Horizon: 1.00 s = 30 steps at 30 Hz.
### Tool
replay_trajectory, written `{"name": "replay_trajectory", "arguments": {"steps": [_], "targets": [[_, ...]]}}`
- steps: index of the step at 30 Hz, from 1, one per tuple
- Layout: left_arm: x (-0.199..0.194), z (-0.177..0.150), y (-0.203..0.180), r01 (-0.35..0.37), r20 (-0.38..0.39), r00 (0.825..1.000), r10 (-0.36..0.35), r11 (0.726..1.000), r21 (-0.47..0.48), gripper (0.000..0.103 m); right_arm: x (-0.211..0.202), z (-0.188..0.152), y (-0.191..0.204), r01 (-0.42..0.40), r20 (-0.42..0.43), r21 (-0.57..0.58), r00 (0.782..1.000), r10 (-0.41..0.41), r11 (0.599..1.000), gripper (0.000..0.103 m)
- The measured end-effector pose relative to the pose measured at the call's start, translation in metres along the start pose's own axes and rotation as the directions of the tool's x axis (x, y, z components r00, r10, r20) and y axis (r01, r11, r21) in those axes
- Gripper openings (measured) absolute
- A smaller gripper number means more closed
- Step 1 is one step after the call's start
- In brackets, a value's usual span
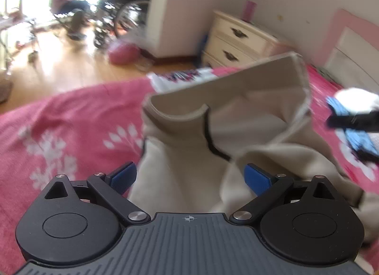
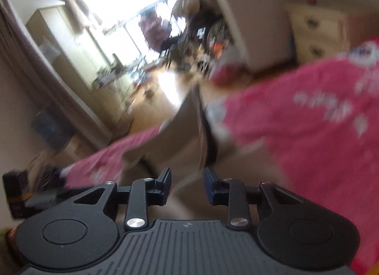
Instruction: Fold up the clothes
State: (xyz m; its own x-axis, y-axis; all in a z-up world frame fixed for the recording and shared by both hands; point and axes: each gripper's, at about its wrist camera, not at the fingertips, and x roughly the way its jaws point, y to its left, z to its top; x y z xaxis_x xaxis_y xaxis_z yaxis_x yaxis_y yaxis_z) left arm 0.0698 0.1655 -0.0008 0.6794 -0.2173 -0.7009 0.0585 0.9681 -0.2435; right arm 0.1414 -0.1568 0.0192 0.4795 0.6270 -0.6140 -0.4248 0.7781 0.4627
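On the bed, right in front of both grippers, there's a beige garment point(image 1: 236, 121) lying rumpled on a pink flowered bedspread point(image 1: 71, 121), collar end pointing away toward the far edge. Looks to me like we're at the grab-an-edge stage of the fold, nothing neatly doubled over yet.

The left gripper point(image 1: 190, 176) has its jaws spread wide, with cloth lying between and ahead of the blue pads point(image 1: 124, 176) but not pinched. The right gripper point(image 2: 187, 185) has its jaws partly closed with a gap left; beige cloth sits right in front of it, but that view is so smeared I can't say if the pads actually have any fabric.

Next move, I'd guess: the left one needs to close on a hem or sleeve edge, and the right has to get a clean bite on a single layer so the cloth lifts flat instead of bunching.

Other stuff: a white and patterned bit of cloth point(image 1: 182, 77) past the collar near the bed's edge, a cream chest of drawers point(image 1: 239, 38) against the wall, and a wheelchair point(image 1: 123, 19) across the wooden floor. Nothing really blocks the way; the lumpy folds in the garment itself are the main nuisance.
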Motion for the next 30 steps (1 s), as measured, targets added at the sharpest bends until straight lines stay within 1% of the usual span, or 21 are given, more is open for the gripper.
{"name": "replay_trajectory", "arguments": {"steps": [2, 3, 4, 5, 7, 9, 11, 12, 13, 14, 15, 16, 17, 20, 22, 24, 25, 28, 30], "targets": [[-0.006, -0.008, 0.000, 0.058, -0.050, 0.997, -0.058, 0.998, -0.005, 0.099, -0.002, -0.018, 0.009, 0.026, -0.064, -0.043, 0.998, -0.028, 0.999, 0.038], [-0.009, -0.013, -0.002, 0.080, -0.072, 0.994, -0.080, 0.997, -0.003, 0.099, -0.003, -0.024, 0.011, 0.053, -0.077, -0.072, 0.995, -0.058, 0.996, 0.043], [-0.012, -0.018, -0.005, 0.089, -0.088, 0.992, -0.088, 0.996, 0.011, 0.099, -0.005, -0.031, 0.013, 0.077, -0.089, -0.100, 0.992, -0.086, 0.992, 0.046], [-0.015, -0.023, -0.009, 0.093, -0.102, 0.991, -0.089, 0.995, 0.032, 0.099, -0.009, -0.036, 0.015, 0.081, -0.094, -0.124, 0.991, -0.093, 0.989, 0.052], [-0.020, -0.033, -0.019, 0.090, -0.119, 0.990, -0.081, 0.993, 0.075, 0.099, -0.015, -0.040, 0.014, 0.077, -0.088, -0.162, 0.992, -0.092, 0.984, 0.057], [-0.023, -0.042, -0.028, 0.086, -0.129, 0.989, -0.073, 0.991, 0.103, 0.099, -0.013, -0.045, 0.015, 0.090, -0.100, -0.207, 0.989, -0.112, 0.974, 0.078], [-0.025, -0.046, -0.034, 0.075, -0.137, 0.989, -0.059, 0.991, 0.111, 0.099, -0.001, -0.052, 0.014, 0.122, -0.138, -0.258, 0.977, -0.161, 0.958, 0.080], [-0.026, -0.047, -0.037, 0.070, -0.138, 0.989, -0.055, 0.991, 0.111, 0.099, 0.006, -0.056, 0.013, 0.143, -0.160, -0.271, 0.969, -0.191, 0.952, 0.076], [-0.029, -0.046, -0.039, 0.065, -0.135, 0.990, -0.050, 0.992, 0.111, 0.099, 0.007, -0.058, 0.010, 0.163, -0.147, -0.255, 0.968, -0.205, 0.953, 0.067], [-0.032, -0.045, -0.041, 0.061, -0.124, 0.991, -0.047, 0.992, 0.112, 0.099, 0.008, -0.060, 0.007, 0.181, -0.135, -0.235, 0.967, -0.216, 0.955, 0.047], [-0.037, -0.042, -0.043, 0.056, -0.109, 0.993, -0.043, 0.991, 0.118, 0.099, 0.005, -0.059, 0.000, 0.181, -0.121, -0.178, 0.971, -0.204, 0.967, 0.033], [-0.042, -0.039, -0.046, 0.049, -0.089, 0.995, -0.038, 0.991, 0.127, 0.099, -0.002, -0.057, -0.004, 0.164, -0.100, -0.120, 0.979, -0.176, 0.979, 0.023], [-0.047, -0.036, -0.050, 0.046, -0.071, 0.997, -0.037, 0.989, 0.140, 0.099, -0.010, -0.055, -0.008, 0.147, -0.075, -0.066, 0.986, -0.152, 0.987, 0.005], [-0.060, -0.030, -0.068, 0.052, 0.003, 0.999, -0.054, 0.974, 0.220, 0.099, -0.044, -0.049, -0.004, 0.138, 0.029, -0.030, 0.990, -0.138, 0.990, 0.005], [-0.066, -0.030, -0.085, 0.048, 0.067, 0.995, -0.071, 0.952, 0.302, 0.099, -0.064, -0.045, -0.002, 0.044, 0.060, 0.026, 0.997, -0.046, 0.999, 0.005], [-0.070, -0.034, -0.102, 0.035, 0.128, 0.988, -0.091, 0.923, 0.383, 0.099, -0.079, -0.046, 0.005, -0.041, 0.056, 0.047, 0.998, 0.039, 0.998, 0.005], [-0.072, -0.036, -0.110, 0.032, 0.152, 0.983, -0.105, 0.907, 0.420, 0.100, -0.083, -0.049, 0.012, -0.068, 0.038, 0.038, 0.997, 0.066, 0.997, 0.005], [-0.075, -0.046, -0.130, 0.051, 0.170, 0.972, -0.162, 0.853, 0.519, 0.100, -0.095, -0.059, 0.032, -0.140, -0.005, 0.011, 0.990, 0.140, 0.990, 0.005], [-0.076, -0.056, -0.141, 0.047, 0.179, 0.966, -0.186, 0.808, 0.587, 0.100, -0.102, -0.066, 0.048, -0.179, -0.023, -0.014, 0.984, 0.178, 0.984, 0.005]]}}
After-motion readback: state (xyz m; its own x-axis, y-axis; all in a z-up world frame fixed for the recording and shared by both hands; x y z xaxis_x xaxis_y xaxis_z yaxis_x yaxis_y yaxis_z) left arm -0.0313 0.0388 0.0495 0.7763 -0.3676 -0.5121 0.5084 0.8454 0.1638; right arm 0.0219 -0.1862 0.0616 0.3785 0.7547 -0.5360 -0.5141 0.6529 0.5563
